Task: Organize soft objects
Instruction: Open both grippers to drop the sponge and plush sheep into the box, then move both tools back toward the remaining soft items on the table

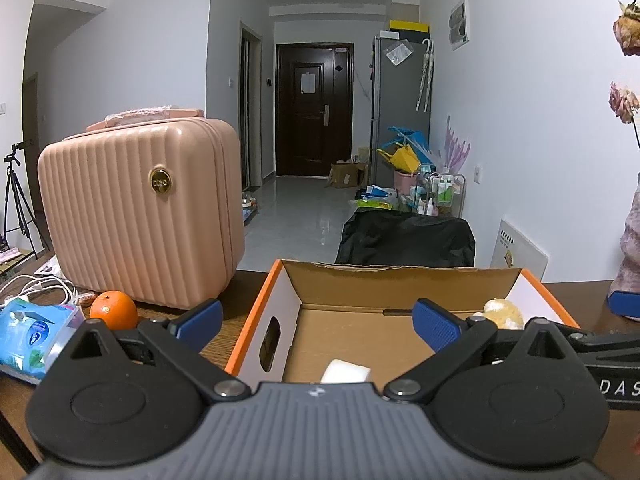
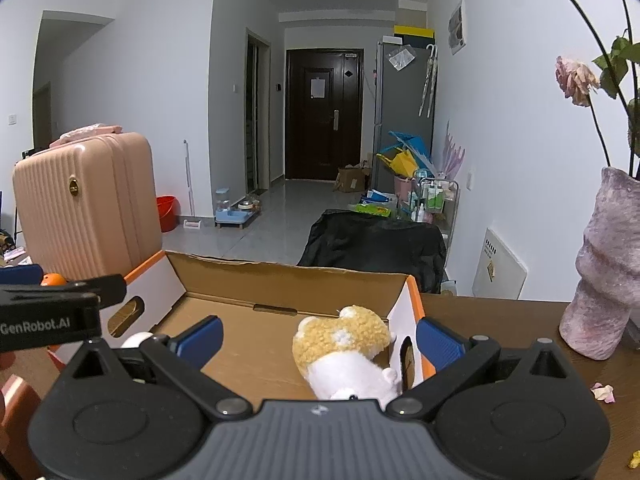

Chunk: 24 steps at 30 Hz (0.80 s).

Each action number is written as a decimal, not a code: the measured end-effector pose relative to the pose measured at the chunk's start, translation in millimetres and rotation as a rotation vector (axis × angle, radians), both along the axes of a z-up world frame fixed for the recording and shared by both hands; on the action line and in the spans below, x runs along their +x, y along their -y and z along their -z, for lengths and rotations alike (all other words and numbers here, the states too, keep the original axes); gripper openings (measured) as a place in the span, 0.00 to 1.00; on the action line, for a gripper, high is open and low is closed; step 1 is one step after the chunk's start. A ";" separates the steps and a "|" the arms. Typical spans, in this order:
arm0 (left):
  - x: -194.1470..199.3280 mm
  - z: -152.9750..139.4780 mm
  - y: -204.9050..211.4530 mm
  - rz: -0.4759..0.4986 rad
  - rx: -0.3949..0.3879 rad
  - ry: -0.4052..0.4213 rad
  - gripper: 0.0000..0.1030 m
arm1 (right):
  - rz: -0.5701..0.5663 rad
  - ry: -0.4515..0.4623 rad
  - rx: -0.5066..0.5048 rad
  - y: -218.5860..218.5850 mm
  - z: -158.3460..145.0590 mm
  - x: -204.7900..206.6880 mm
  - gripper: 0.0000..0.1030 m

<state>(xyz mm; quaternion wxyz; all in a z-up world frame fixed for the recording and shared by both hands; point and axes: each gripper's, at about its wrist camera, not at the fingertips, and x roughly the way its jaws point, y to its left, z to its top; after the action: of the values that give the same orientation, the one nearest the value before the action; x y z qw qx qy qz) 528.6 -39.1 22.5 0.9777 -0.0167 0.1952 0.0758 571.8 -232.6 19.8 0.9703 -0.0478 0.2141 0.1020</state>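
Note:
An open cardboard box with orange edges (image 1: 256, 300) (image 2: 416, 304) stands on the brown table. A yellow and white plush toy (image 2: 344, 348) lies inside at its right end; it also shows in the left wrist view (image 1: 502, 314). A white soft object (image 1: 344, 372) lies at the box's near side, partly hidden by the gripper body; a white round edge (image 2: 136, 339) shows in the right wrist view. My left gripper (image 1: 318, 324) is open and empty above the box. My right gripper (image 2: 320, 338) is open, its fingers to either side of the plush toy without touching it.
A pink ribbed suitcase (image 1: 140, 216) stands left of the box, with an orange (image 1: 113, 310), a blue tissue pack (image 1: 32, 336) and white cables (image 1: 36, 286) beside it. A purple vase with dried roses (image 2: 604, 268) stands at the right. Petals (image 2: 602, 392) lie on the table.

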 end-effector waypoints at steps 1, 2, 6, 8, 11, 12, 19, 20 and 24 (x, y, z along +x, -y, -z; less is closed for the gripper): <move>-1.7 -0.5 -0.1 0.001 0.001 0.002 1.00 | 0.002 0.002 -0.001 0.5 -0.4 -1.9 1.00; -3.7 -1.0 0.0 0.003 0.002 0.004 1.00 | 0.003 0.004 -0.002 1.0 -0.8 -4.1 1.00; -11.9 -4.0 -0.5 0.007 0.003 0.013 1.00 | 0.006 0.009 -0.003 2.9 -1.6 -12.8 1.00; -17.0 -5.3 -0.8 0.009 0.001 0.017 1.00 | 0.007 0.011 -0.004 4.4 -1.8 -17.9 1.00; -24.3 -6.4 -0.8 0.012 0.003 0.021 1.00 | 0.009 0.015 -0.002 6.6 -2.7 -25.6 1.00; -27.1 -6.7 -0.5 0.013 0.004 0.022 1.00 | 0.010 0.017 -0.001 7.2 -3.1 -28.7 1.00; -47.0 -8.5 1.2 0.015 0.004 0.028 1.00 | 0.015 0.022 0.006 10.1 -4.8 -49.6 1.00; -47.0 -8.6 0.8 0.016 0.003 0.028 1.00 | 0.016 0.022 0.007 10.8 -4.8 -53.9 1.00; -58.6 -8.4 0.0 0.017 0.000 0.028 1.00 | 0.019 0.025 0.009 13.6 -5.1 -69.2 1.00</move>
<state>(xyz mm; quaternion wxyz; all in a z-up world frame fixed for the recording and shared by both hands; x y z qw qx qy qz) 470.0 -39.1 30.9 0.9810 -0.0159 0.1815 0.0672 502.6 -246.1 24.9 0.9740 -0.0426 0.2020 0.0932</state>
